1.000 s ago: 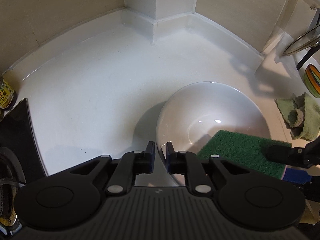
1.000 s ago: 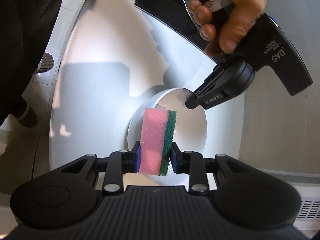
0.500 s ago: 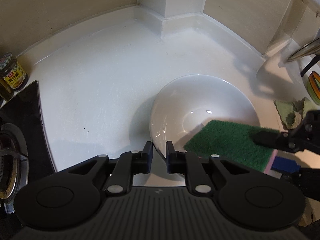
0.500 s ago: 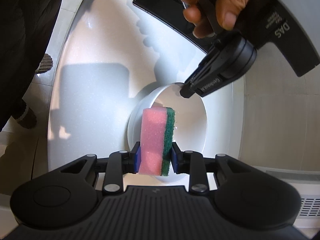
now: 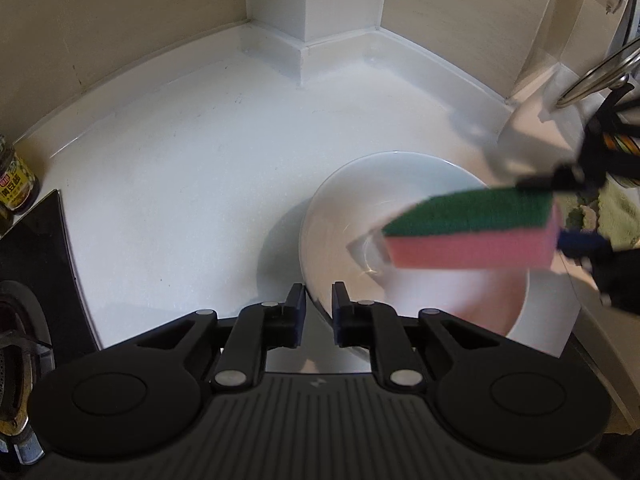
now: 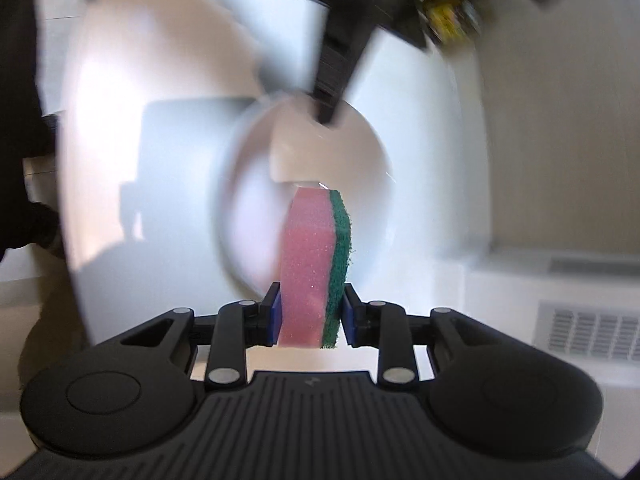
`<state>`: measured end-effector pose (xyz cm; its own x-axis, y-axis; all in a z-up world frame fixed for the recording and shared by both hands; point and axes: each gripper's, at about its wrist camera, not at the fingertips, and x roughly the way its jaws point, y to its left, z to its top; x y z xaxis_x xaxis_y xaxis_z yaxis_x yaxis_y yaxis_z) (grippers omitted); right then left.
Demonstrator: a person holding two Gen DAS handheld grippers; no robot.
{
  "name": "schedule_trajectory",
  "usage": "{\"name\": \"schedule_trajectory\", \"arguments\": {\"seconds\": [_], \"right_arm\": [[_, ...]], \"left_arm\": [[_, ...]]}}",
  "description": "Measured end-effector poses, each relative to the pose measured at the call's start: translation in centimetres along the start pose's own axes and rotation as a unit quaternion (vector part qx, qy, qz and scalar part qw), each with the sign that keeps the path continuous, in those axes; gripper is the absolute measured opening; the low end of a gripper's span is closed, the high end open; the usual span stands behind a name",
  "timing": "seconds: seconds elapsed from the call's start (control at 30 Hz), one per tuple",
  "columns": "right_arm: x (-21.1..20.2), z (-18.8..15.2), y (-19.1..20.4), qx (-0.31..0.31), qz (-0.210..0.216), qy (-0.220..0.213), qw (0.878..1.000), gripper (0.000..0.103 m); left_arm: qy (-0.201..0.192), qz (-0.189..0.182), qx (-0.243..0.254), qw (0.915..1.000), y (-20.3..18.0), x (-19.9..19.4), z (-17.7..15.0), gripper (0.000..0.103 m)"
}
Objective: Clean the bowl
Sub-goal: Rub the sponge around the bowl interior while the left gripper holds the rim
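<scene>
A white bowl (image 5: 360, 200) stands on the white counter (image 5: 180, 160). My left gripper (image 5: 319, 312) is closed on its near rim, which passes between the two fingers. A pink sponge with a green scouring side (image 5: 472, 232) hangs over the bowl's right half, lying level with the green face up. My right gripper (image 5: 560, 216) comes in from the right, shut on the sponge's end. In the blurred right wrist view the sponge (image 6: 316, 264) stands up between the right gripper's (image 6: 308, 312) pads over the bowl (image 6: 360, 168), and the left gripper (image 6: 332, 92) reaches the far rim.
A jar with a yellow label (image 5: 14, 184) and a black gas hob (image 5: 24, 280) are at the left. A green cloth (image 5: 616, 216) lies to the right of the bowl, under a metal lid edge (image 5: 592, 76). A wall corner post (image 5: 316, 8) stands behind.
The right gripper has lifted and rolled with the sponge, so its pink side now faces the left camera instead of only the green face. The left gripper keeps its hold on the rim.
</scene>
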<state>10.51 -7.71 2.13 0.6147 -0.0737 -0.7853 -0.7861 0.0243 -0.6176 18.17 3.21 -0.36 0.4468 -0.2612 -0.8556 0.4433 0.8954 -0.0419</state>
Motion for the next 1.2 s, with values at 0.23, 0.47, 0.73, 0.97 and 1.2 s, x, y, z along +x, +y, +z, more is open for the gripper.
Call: {"name": "schedule_trajectory", "arguments": {"seconds": [0.23, 0.47, 0.73, 0.97, 1.2], "right_arm": [[0.7, 3.0, 0.6, -0.014, 0.024, -0.028, 0.999, 0.025], [-2.7, 1.4, 0.3, -0.013, 0.112, -0.045, 0.993, 0.025], [-0.4, 1.1, -0.6, 0.041, 0.08, -0.039, 0.995, 0.025], [-2.8, -0.2, -0.7, 0.04, 0.117, -0.048, 0.991, 0.025], [-1.5, 0.4, 0.1, 0.025, 0.095, -0.055, 0.994, 0.025]], "left_arm": [[-0.007, -0.006, -0.001, 1.0, 0.3, -0.1, -0.1, 0.015], [-0.013, -0.008, -0.002, 0.9999, 0.7, -0.2, -0.1, 0.012], [-0.023, -0.004, 0.008, 0.9997, 0.5, -0.2, -0.2, 0.011], [-0.031, -0.007, 0.005, 0.9995, 0.9, -0.4, -0.4, 0.008], [-0.033, -0.005, 0.016, 0.9993, 0.9, -0.4, -0.3, 0.008]]}}
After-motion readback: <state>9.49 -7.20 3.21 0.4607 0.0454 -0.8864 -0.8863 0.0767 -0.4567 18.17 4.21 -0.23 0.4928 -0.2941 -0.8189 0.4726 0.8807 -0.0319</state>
